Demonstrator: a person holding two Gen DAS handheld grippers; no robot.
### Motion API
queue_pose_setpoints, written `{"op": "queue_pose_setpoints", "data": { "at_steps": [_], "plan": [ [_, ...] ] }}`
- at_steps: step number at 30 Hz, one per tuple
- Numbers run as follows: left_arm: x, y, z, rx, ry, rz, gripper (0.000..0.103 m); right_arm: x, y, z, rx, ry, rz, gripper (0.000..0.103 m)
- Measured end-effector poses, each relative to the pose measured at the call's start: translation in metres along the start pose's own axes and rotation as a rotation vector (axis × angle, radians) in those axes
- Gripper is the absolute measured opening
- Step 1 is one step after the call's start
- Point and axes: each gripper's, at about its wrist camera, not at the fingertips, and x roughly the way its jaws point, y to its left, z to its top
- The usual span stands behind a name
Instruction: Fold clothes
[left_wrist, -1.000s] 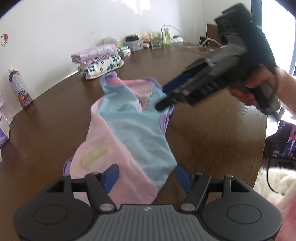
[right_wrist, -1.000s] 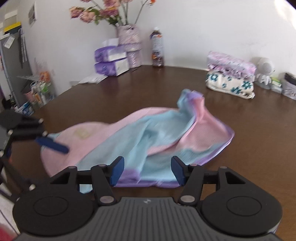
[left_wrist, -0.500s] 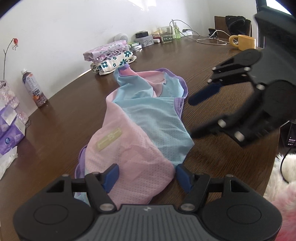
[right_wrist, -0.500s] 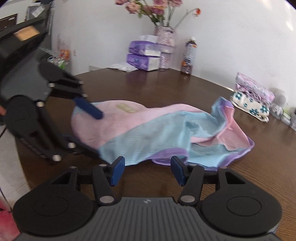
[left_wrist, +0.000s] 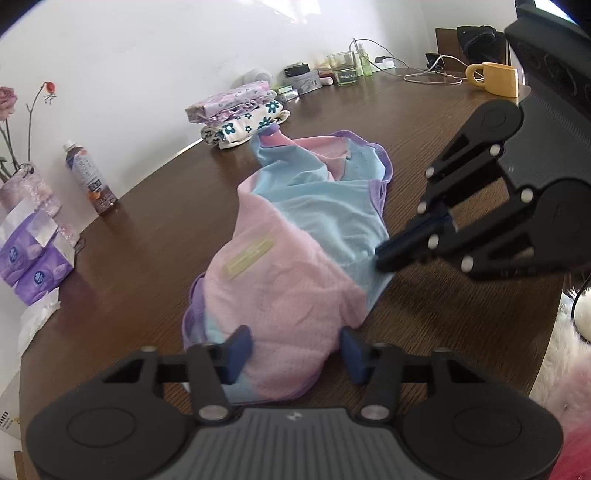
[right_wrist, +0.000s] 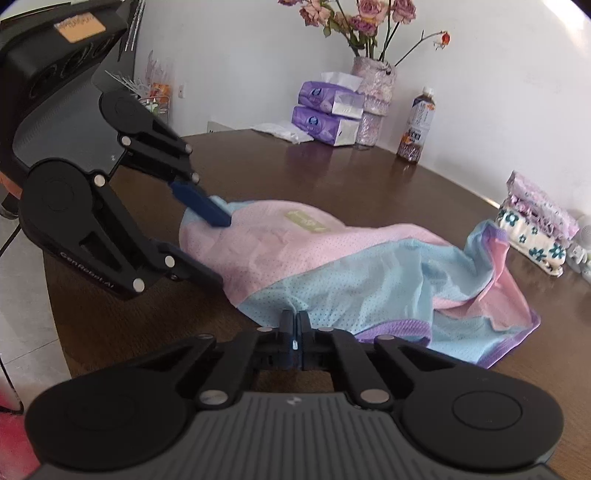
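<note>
A pink, light-blue and purple mesh garment (left_wrist: 295, 236) lies crumpled and stretched out on the dark wooden table (left_wrist: 155, 221). My left gripper (left_wrist: 295, 350) is open, its blue fingers (left_wrist: 240, 345) straddling the near pink end of the garment. In the right wrist view the left gripper (right_wrist: 219, 253) stands open around that same pink end (right_wrist: 280, 243). My right gripper (right_wrist: 294, 321) is shut on the light-blue side edge of the garment. From the left wrist view the right gripper (left_wrist: 386, 254) comes in from the right and pinches that blue edge.
A stack of folded clothes (left_wrist: 236, 118) sits at the far end of the garment. A drink bottle (left_wrist: 90, 177), purple tissue packs (left_wrist: 33, 254) and a flower vase (right_wrist: 373, 92) line the wall side. A yellow mug (left_wrist: 495, 77) and cables stand at the back right.
The right gripper moved down to the garment's blue side edge and went from open to shut on it. The left gripper stayed open at the pink end.
</note>
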Motion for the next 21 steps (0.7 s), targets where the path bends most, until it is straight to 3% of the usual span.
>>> {"op": "queue_pose_setpoints", "data": {
  "at_steps": [2,9,15,18,21],
  "plan": [
    [-0.001,0.002,0.002,-0.004,-0.015,0.002,0.004,-0.007,-0.006,0.006,-0.009,-0.026,-0.044,0.0],
    [-0.035,0.011,0.053,0.053,-0.209,0.031,0.002,-0.048,-0.041,0.049,-0.07,-0.188,-0.263,0.0],
    [-0.072,0.017,0.092,0.002,-0.342,0.01,0.001,-0.097,-0.071,0.104,-0.132,-0.384,-0.429,0.0],
    [-0.09,0.021,0.111,-0.029,-0.406,-0.003,0.001,-0.109,-0.083,0.129,-0.151,-0.442,-0.437,0.0],
    [-0.109,0.024,0.13,-0.059,-0.471,-0.016,0.001,-0.098,-0.089,0.144,-0.143,-0.438,-0.358,0.0]
  ]
}}
